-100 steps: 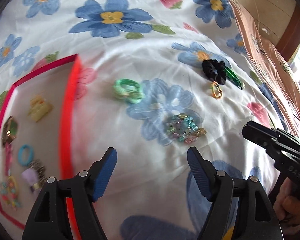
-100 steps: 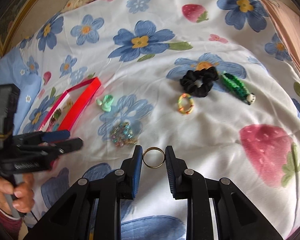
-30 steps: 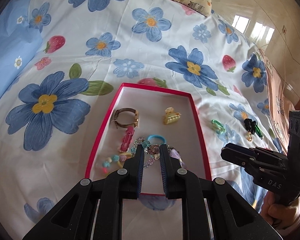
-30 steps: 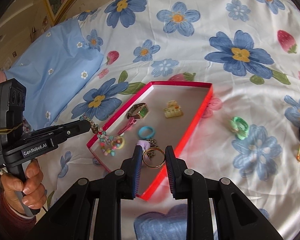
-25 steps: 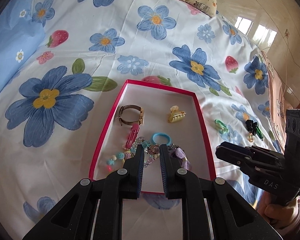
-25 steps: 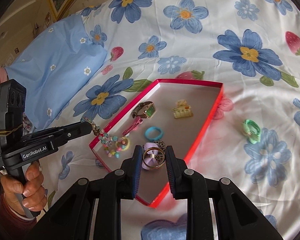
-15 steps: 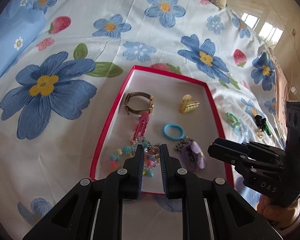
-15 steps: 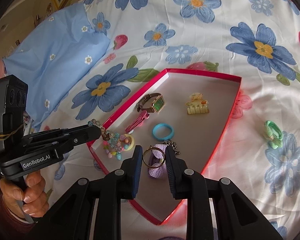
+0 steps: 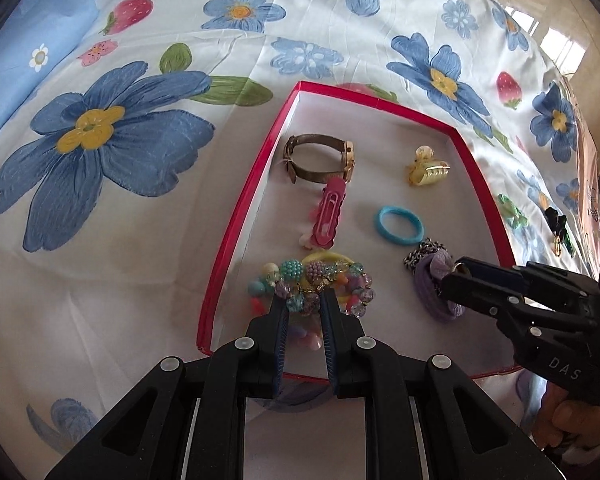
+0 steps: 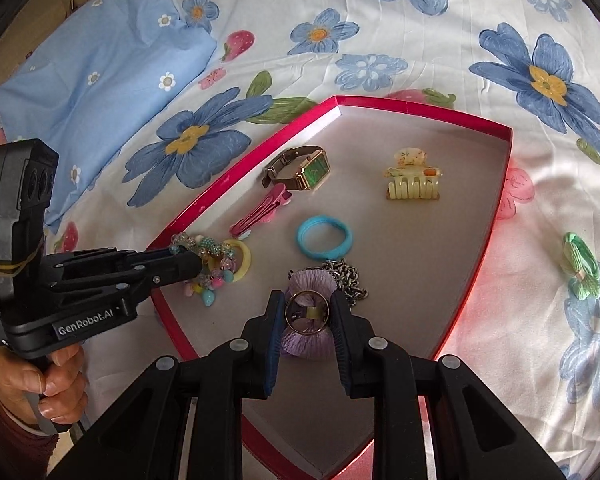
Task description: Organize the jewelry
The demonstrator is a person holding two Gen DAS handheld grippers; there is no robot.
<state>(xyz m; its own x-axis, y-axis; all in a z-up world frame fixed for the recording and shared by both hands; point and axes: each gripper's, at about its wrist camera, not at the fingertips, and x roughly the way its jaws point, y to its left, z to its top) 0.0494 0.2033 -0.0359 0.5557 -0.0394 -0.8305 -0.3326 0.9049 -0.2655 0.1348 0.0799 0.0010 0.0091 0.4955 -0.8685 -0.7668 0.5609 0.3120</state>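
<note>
A red-rimmed tray [image 9: 236, 236] [image 10: 496, 216] lies on the flowered bedsheet. My left gripper [image 9: 305, 307] is shut on a multicoloured beaded bracelet [image 9: 332, 280] and holds it low over the tray's near left corner, above a yellow ring and other beads. It shows from the side in the right wrist view [image 10: 196, 266]. My right gripper [image 10: 306, 312] is shut on a thin gold ring [image 10: 306, 312], just above a purple scrunchie [image 10: 312, 344] [image 9: 436, 296] in the tray.
In the tray lie a watch [image 9: 320, 158], a pink hair clip [image 9: 328, 212], a yellow claw clip [image 9: 426, 170], a blue hair tie [image 9: 400, 226] and a metal chain [image 10: 350, 276]. A green scrunchie [image 10: 580, 268] lies on the sheet right of the tray.
Both grippers have come down closer over the tray. The beaded bracelet now hangs just over the bead pile, and the gold ring sits right above the purple scrunchie.
</note>
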